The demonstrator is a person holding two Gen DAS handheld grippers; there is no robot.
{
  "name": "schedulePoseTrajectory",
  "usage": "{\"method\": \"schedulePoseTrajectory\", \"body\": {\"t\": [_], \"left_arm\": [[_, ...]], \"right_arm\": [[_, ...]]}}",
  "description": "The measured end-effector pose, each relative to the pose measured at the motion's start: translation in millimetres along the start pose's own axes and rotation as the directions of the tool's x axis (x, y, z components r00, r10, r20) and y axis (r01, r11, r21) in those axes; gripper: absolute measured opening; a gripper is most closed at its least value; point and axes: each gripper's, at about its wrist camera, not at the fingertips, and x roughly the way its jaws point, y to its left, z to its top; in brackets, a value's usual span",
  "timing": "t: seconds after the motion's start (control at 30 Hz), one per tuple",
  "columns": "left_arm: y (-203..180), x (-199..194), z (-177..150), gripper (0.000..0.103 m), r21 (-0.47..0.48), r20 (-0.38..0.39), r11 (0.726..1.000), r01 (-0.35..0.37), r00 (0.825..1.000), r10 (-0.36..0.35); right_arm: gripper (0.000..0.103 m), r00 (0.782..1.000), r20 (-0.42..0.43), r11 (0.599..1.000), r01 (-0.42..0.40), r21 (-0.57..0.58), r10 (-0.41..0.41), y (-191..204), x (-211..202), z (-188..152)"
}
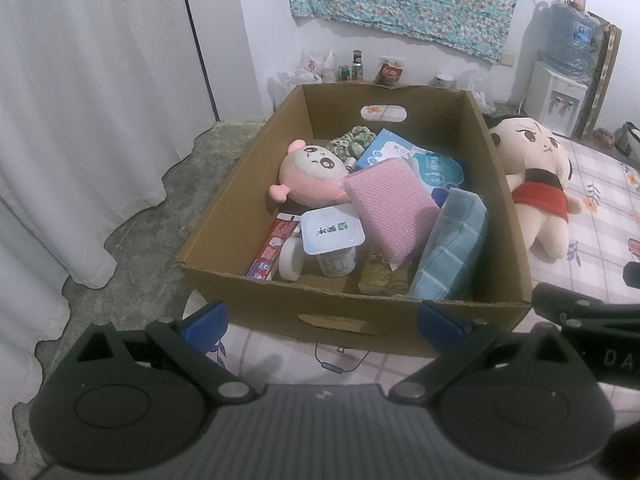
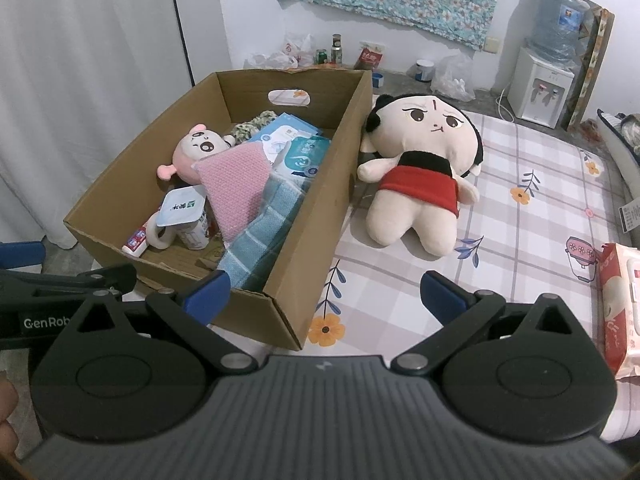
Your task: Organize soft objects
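An open cardboard box [image 1: 240, 184] [image 2: 320, 216] stands on a checked floral mattress [image 2: 520, 240]. In it lie a pink plush [image 1: 308, 172] [image 2: 196, 148], a pink sponge [image 1: 392, 212] [image 2: 236, 188], a blue checked cloth [image 1: 452, 248] [image 2: 260, 236], wipe packs [image 1: 436, 168] and a yogurt cup [image 1: 332, 236]. A big cream doll in a red dress [image 2: 420, 168] [image 1: 536, 172] lies on the mattress right of the box. My left gripper [image 1: 322, 320] is open and empty before the box's near wall. My right gripper [image 2: 326, 292] is open and empty near the box's front right corner.
A red-white wipes pack [image 2: 616, 312] lies at the mattress's right edge. A white curtain [image 1: 80, 120] hangs left over bare concrete floor [image 1: 132, 248]. A water dispenser [image 2: 540, 80], bottles and bags stand along the back wall. The left gripper's body [image 2: 60, 292] shows beside the box.
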Motion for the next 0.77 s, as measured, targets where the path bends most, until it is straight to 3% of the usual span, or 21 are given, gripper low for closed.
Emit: {"method": "schedulePoseTrajectory", "body": {"t": [0.77], "left_arm": [[-3.2,1.2,-1.0,0.101,0.001,-0.008,1.0,0.005,1.0,-0.005]], "right_arm": [[0.102,1.0,-0.003,1.0,0.002,0.0,-0.002,-0.9,-0.2,-0.2]]}}
